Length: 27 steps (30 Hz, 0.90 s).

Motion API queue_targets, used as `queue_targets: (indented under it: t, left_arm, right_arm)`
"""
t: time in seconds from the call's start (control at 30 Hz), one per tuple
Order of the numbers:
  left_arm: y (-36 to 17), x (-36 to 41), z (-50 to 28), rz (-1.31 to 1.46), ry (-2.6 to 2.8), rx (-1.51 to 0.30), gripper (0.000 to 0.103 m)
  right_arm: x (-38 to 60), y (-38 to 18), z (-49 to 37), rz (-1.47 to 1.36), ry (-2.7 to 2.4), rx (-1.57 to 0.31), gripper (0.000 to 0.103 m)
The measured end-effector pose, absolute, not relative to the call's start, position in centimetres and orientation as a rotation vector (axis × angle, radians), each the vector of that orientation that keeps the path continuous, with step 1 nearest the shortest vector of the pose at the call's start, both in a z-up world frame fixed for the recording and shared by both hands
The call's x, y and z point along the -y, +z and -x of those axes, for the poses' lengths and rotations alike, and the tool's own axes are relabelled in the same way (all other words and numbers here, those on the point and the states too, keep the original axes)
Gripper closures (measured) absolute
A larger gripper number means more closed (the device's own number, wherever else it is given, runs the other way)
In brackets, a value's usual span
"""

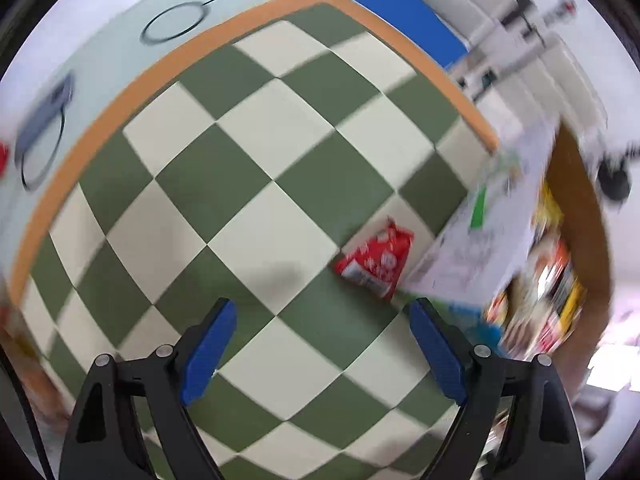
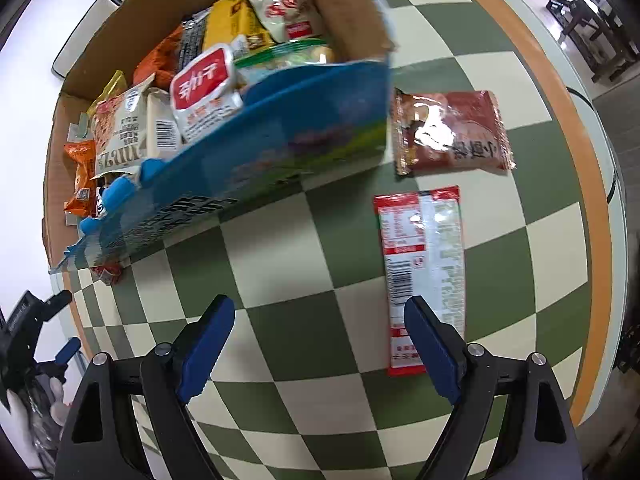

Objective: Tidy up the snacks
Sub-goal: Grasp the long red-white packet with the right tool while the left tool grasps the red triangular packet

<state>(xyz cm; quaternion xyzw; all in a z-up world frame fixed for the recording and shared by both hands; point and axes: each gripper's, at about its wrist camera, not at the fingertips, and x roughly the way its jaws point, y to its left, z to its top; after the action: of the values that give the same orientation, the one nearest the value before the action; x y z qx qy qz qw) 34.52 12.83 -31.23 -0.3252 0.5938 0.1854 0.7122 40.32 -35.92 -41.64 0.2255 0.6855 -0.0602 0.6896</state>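
The left gripper (image 1: 322,344) has its jaws spread wide with nothing between them. It hangs over the checked cloth (image 1: 256,184) on the counter. A small red snack pack (image 1: 376,258) lies on the cloth just ahead and to the right, touching the side of the cardboard box (image 1: 480,232). This view is blurry, so the snacks inside the box show only as smears of yellow, red and orange.

The right gripper (image 2: 320,346) also has its jaws spread wide, and they hold nothing. Its right blue pad (image 2: 434,354) sits over the near end of a long red and white snack bar (image 2: 424,276) that lies flat on the green and cream cloth (image 2: 280,264). I cannot tell if the pad touches it. Just past the bar lies a brown snack packet (image 2: 450,134), close beside the box corner. The box (image 2: 304,132) stands to the left, with a blue front wall and brown inner sides. It is full of snacks: a red and white pack (image 2: 204,88) on top, a yellow bag (image 2: 232,24), an orange bag (image 2: 160,60) and a white bag with red prints (image 2: 280,0). An orange band (image 2: 576,160) runs along the edge of the cloth.
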Motion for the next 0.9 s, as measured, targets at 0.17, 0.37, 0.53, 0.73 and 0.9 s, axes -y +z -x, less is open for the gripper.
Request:
queue_targets:
  t: [0.17, 0.37, 0.53, 0.73, 0.9]
  left_arm:
    - [-33.0, -15.2, -35.9, 0.831, 0.437, -1.362, 0.015]
    - [-35.2, -15.0, -41.3, 0.752, 0.412, -1.469, 0.015]
    - [-37.6, -13.3, -44.9, 0.561, 0.340, -1.616, 0.015]
    - [-37.7, -11.9, -44.3, 0.353, 0.307, -1.651, 0.016]
    - [-38.3, -11.4, -41.6, 0.304, 0.281, -1.693, 0.016]
  right_arm:
    - [34.4, -41.2, -40.9, -0.493, -0.112, -1.533, 0.014]
    - [31.8, -41.4, -42.0, -0.482, -0.116, -1.536, 0.014]
    - [28.1, -42.3, -42.5, -0.499, -0.083, -1.563, 0.014]
    - [24.6, -41.7, -42.3, -0.425, -0.007, -1.566, 0.014]
    - [25.8, -41.9, -41.6, -0.436, -0.020, -1.573, 0.014]
